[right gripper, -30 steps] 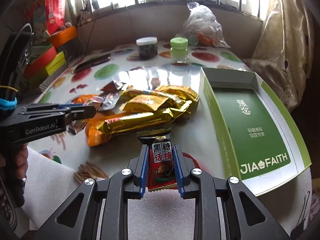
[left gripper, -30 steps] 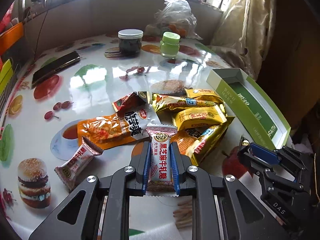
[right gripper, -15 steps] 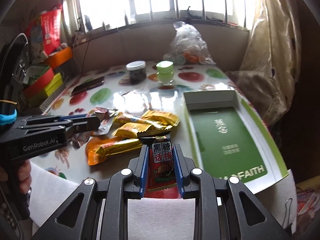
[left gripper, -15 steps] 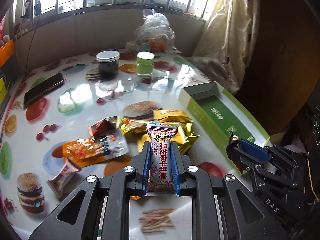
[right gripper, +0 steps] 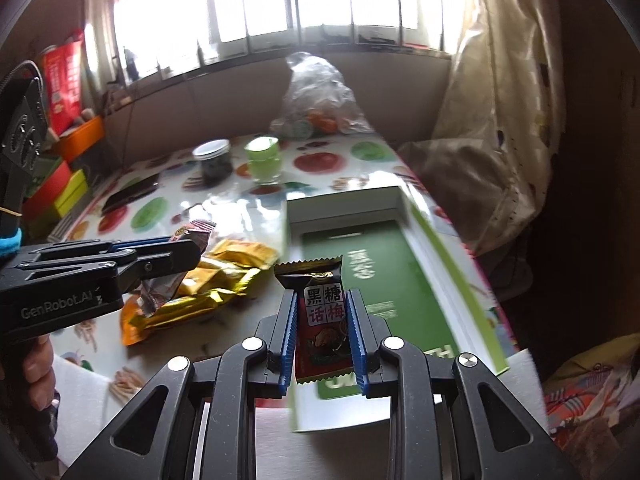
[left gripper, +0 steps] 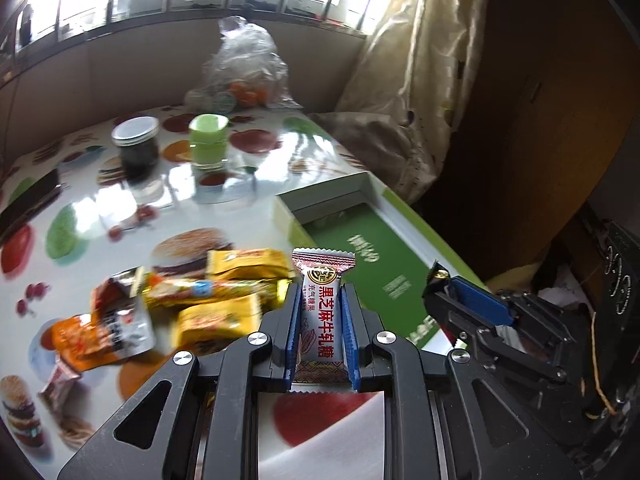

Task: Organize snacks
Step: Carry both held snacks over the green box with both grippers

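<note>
My left gripper (left gripper: pixel 320 296) is shut on a white and pink nougat candy packet (left gripper: pixel 322 316), held above the table near the left wall of the green box (left gripper: pixel 384 276). My right gripper (right gripper: pixel 322 304) is shut on a dark red plum candy packet (right gripper: pixel 322 320), held over the near end of the same green box (right gripper: pixel 384 264). A pile of yellow and orange snack packets (left gripper: pixel 216 300) lies on the table left of the box. The left gripper shows in the right wrist view (right gripper: pixel 188 250), hovering over that pile (right gripper: pixel 224 276).
A dark jar (left gripper: pixel 135 146), a green cup (left gripper: pixel 208 138) and a plastic bag (left gripper: pixel 244 72) stand at the table's far side. A phone (left gripper: pixel 30 200) lies at the left. A curtain (left gripper: pixel 404 92) hangs right of the table. Coloured boxes (right gripper: pixel 60 184) sit at the left.
Both grippers have risen and moved right toward the green box, each still holding its candy packet. The snack pile now sits further left in both views.
</note>
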